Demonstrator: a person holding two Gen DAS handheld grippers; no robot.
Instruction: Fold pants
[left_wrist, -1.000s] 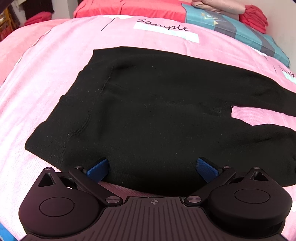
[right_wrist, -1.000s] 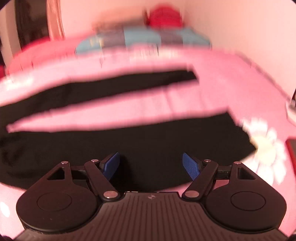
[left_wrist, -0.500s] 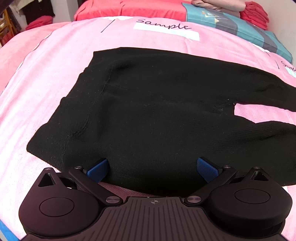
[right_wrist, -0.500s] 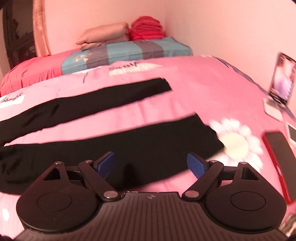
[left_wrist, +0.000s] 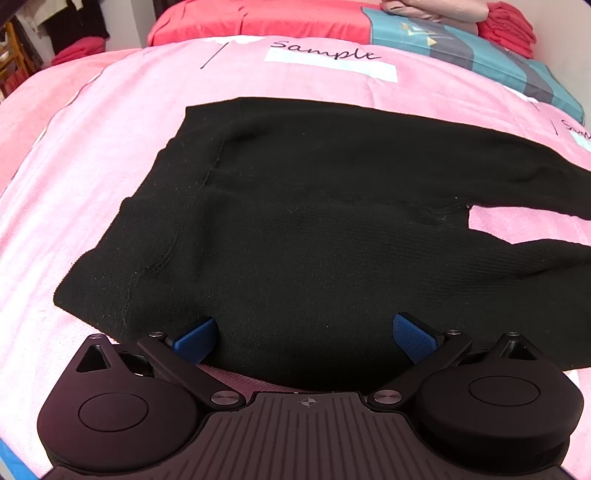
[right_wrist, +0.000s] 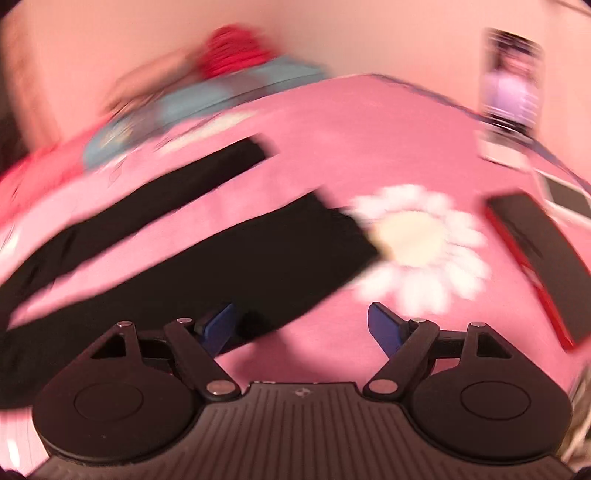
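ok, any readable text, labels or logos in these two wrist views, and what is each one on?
"Sample": handwritten black script over a pale patch on the pink bedspread, beyond the black pants.
A second copy at the right edge of the left wrist view is cut off; only its first letters show.
Small crosshair emblem, no lettering, on each gripper body.
Right wrist view: motion-blurred, nothing legible.

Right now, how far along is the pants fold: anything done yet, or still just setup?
Done: the black pants lie spread flat on the pink bedspread, legs apart, no fold made. In hand: nothing is gripped; the left gripper sits open at the waist end, and the right gripper, open, is in a blurred view by the near leg's cuff, its jaws having just narrowed slightly. Left: every fold.
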